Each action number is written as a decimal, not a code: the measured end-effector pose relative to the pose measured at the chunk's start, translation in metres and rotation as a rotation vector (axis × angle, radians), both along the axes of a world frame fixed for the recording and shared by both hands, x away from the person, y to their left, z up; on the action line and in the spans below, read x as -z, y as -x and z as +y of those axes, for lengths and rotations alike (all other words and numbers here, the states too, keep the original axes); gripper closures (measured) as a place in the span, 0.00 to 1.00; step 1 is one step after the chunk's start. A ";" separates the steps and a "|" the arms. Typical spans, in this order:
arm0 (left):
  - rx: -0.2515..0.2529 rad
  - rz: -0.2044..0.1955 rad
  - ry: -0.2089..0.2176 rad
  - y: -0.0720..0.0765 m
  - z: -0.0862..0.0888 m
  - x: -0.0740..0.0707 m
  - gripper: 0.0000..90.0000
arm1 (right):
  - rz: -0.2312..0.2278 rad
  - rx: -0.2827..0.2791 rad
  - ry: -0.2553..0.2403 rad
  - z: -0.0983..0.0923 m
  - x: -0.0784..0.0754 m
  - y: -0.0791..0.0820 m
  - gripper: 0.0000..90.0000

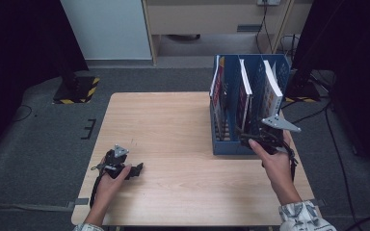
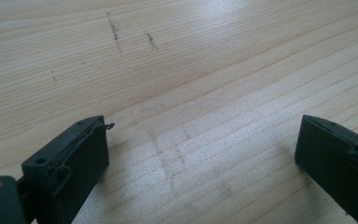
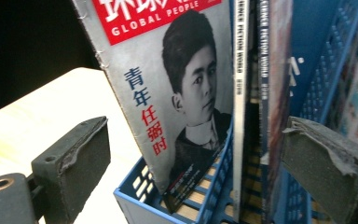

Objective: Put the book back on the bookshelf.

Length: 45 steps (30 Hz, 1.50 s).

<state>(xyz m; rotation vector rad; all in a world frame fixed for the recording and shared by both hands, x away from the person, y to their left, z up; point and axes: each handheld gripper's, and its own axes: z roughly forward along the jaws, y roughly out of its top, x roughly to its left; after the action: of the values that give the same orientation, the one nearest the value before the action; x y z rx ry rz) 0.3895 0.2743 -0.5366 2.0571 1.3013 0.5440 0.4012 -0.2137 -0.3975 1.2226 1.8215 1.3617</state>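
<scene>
A blue file rack (image 1: 231,144) stands on the right side of the wooden table (image 1: 173,125) and holds several upright magazines. A magazine with a red "Global People" header (image 3: 177,70) leans in the rack's end slot, beside thin spines (image 3: 240,93). My right gripper (image 1: 250,138) is at the rack's front edge. It is open (image 3: 198,126), with the magazine's lower cover and the spines seen between its jaws, touching nothing. My left gripper (image 1: 137,169) rests low at the table's front left. It is open (image 2: 200,135) over bare wood.
The rack's blue mesh wall (image 3: 326,60) and a colourful magazine (image 1: 271,91) lie to the right. Faint pencil marks (image 2: 114,30) dot the wood. On the floor are a striped stand base (image 1: 77,91) at the back left and cables (image 1: 313,115) to the right.
</scene>
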 end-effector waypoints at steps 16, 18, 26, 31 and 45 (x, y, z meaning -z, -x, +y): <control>0.000 0.000 0.000 0.000 0.000 0.000 0.02 | 0.015 -0.060 -0.015 0.024 0.003 0.002 0.10; 0.000 0.000 0.000 0.000 0.000 0.000 0.02 | 0.019 -0.082 -0.021 0.033 0.004 0.003 0.10; -0.001 0.000 0.000 0.000 0.000 0.000 0.02 | 0.034 -0.144 -0.010 0.059 0.009 0.005 0.11; -0.001 0.001 0.000 0.000 0.000 0.000 0.02 | 0.044 -0.170 -0.003 0.072 0.012 0.004 0.11; -0.001 0.001 0.000 0.000 0.000 0.000 0.02 | 0.076 -0.252 0.035 0.114 0.029 0.005 0.11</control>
<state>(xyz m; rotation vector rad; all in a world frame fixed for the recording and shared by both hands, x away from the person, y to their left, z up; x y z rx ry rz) 0.3895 0.2741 -0.5366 2.0567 1.3027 0.5438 0.3960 -0.1001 -0.4262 1.0678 2.1006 1.4264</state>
